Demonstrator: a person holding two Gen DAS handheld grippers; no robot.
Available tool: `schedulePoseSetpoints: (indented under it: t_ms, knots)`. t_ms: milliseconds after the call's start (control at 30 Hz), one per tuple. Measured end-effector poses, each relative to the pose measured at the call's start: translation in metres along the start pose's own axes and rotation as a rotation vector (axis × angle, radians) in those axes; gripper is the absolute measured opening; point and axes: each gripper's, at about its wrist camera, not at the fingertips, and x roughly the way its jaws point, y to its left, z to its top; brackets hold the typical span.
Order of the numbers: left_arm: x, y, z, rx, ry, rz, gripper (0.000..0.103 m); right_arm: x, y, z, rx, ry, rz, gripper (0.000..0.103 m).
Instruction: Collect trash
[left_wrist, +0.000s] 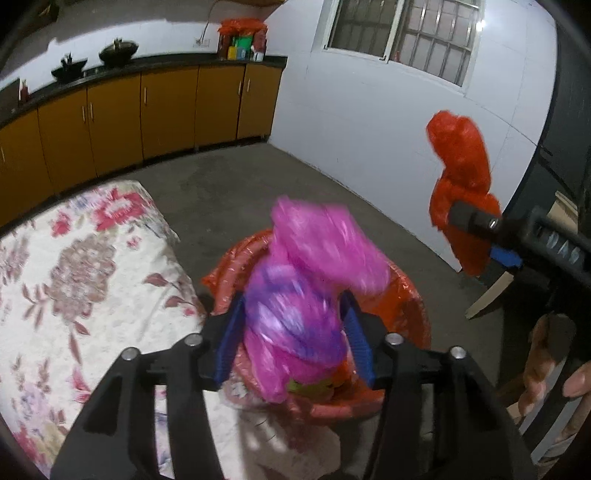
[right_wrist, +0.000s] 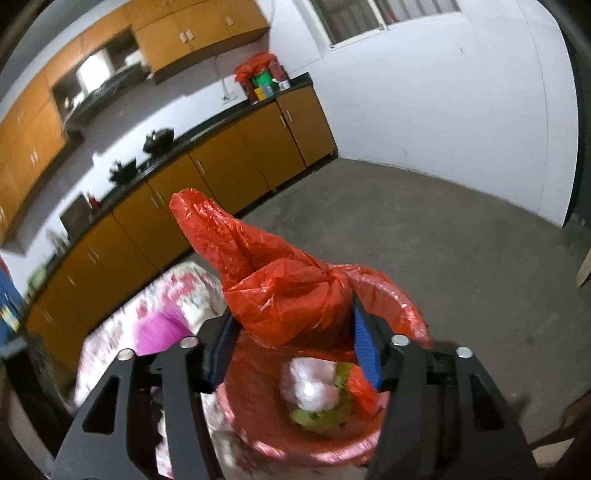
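Plastic over the bin: two wads, two loosening grips

Plastic film is the material in both grippers, and both hang above the same landmark, the red-lined bin (right_wrist: 391, 295) standing on the floor against the floral cloth (left_wrist: 74, 266).

Left: the left gripper (left_wrist: 293, 343) has a pink wad (left_wrist: 306, 280) between its blue pads; the jaws stand part-spread, and blur hides whether the pads still press, so a firm pinch cannot be told. The wad sits over the bin's near rim, not its centre. Released here, it may catch the rim and slide down onto the cloth side.

Centre: inside the bin lie white and green scraps (right_wrist: 317, 398); light film dropped on them could spring back up over the edge.

Right: the right gripper (right_wrist: 293, 347) brackets a red wad (right_wrist: 273, 291), jaws likewise part-spread, the film touching the right pad and bulging above both. Its long tail rises well above the bin and leans toward the cabinets (right_wrist: 221, 166); on release that tail could drape outside the rim and drag the wad out.
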Motion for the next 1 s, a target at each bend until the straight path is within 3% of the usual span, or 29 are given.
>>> schedulePoseSetpoints:
  t_ms: [167,333,433,667,1000]
  knots:
    - [0.019,0.004,-0.005,-0.03,0.047,0.0,0.059,0.006,-0.008,-0.001,0.025,0.004,0.003,0.065]
    - [0.005,0.013,-0.015,-0.029,0.029,0.052,0.063,-0.003,-0.009,-0.015,-0.004,0.002,-0.044,0.078]
    - [-0.02,0.018,-0.026,-0.01,-0.025,0.128,0.076,-0.018,-0.005,-0.026,-0.084,-0.021,-0.11,0.088]
    - [-0.101,0.025,-0.057,0.023,-0.176,0.293,0.096,-0.069,0.013,-0.062,-0.217,-0.122,-0.181,0.092]
    - [-0.199,0.03,-0.103,-0.013,-0.3,0.472,0.099,-0.113,0.036,-0.094,-0.24,-0.131,-0.183,0.097]
